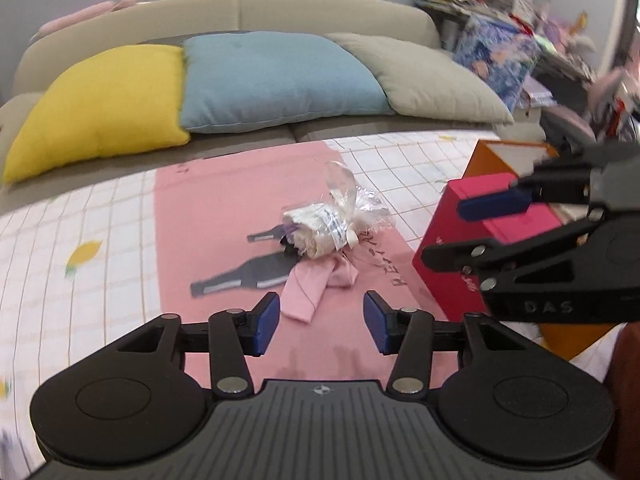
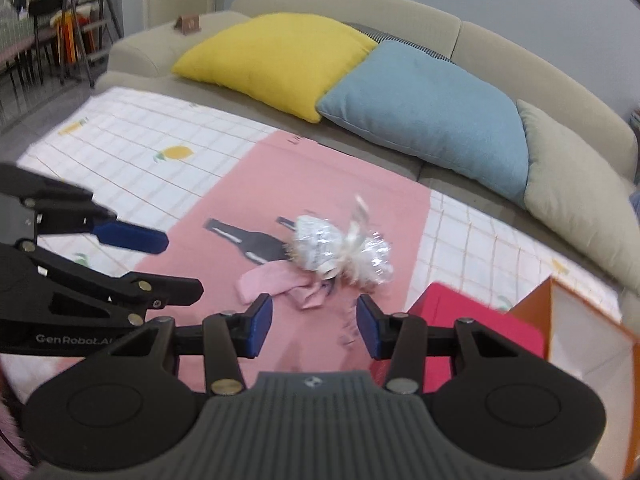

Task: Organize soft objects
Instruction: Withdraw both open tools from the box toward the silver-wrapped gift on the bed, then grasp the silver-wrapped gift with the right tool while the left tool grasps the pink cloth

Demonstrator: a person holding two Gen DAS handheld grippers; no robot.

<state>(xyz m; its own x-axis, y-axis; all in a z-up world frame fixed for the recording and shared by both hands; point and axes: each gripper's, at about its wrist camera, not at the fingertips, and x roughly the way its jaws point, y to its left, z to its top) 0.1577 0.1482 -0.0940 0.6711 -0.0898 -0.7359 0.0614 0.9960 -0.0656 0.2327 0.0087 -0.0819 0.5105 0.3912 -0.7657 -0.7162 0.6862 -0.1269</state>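
A clear-wrapped soft bundle (image 1: 326,230) tied with a ribbon lies on the pink part of the bed cover; it also shows in the right wrist view (image 2: 320,246). A pink cloth (image 1: 308,286) lies just in front of it, seen too in the right wrist view (image 2: 280,284). My left gripper (image 1: 320,322) is open and empty, just short of the pink cloth. My right gripper (image 2: 314,326) is open and empty, also just short of the cloth. Each gripper shows from the side in the other's view: right (image 1: 492,204), left (image 2: 132,238).
A red box (image 1: 472,240) and an orange-edged white box (image 1: 516,160) stand at the right; they also show in the right wrist view, red box (image 2: 472,320) and orange box (image 2: 588,340). Yellow (image 1: 100,104), blue (image 1: 276,80) and beige (image 1: 432,80) cushions lean on the sofa behind.
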